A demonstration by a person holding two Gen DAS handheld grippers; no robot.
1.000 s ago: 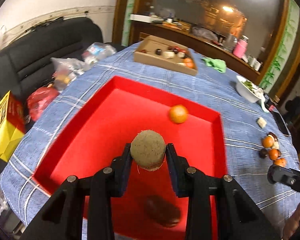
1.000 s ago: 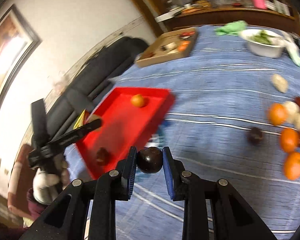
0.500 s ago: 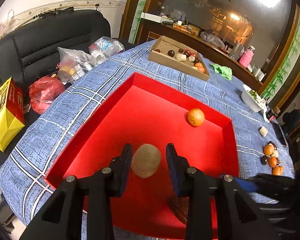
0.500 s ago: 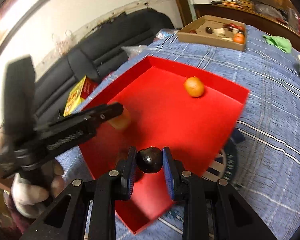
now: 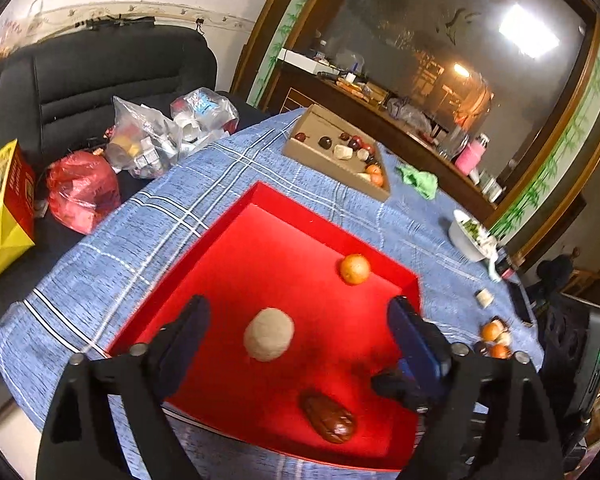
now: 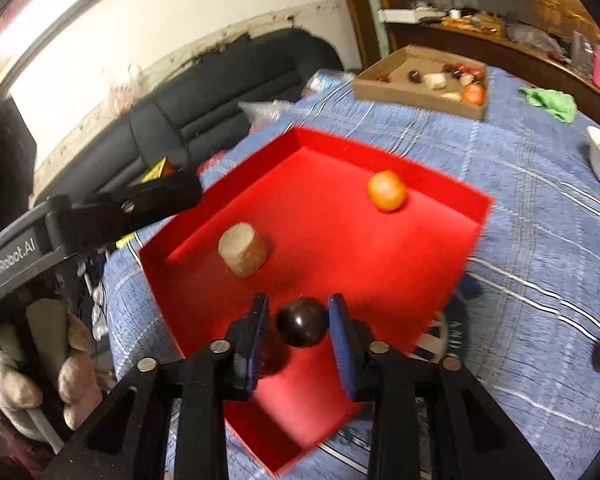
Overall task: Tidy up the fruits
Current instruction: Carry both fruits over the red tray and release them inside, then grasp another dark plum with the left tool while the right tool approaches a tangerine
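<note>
The left gripper [image 5: 296, 328] has just spread its jaws wide, and the brown fruit [image 5: 269, 339] lies free in the red tray [image 5: 260, 208]. The right gripper [image 6: 300, 322] jaws have just been opening around the dark round fruit [image 6: 302, 322], with small gaps showing. It could roll toward 12 o'clock and bump the orange [image 6: 386, 190], or bounce over the low rim.
</note>
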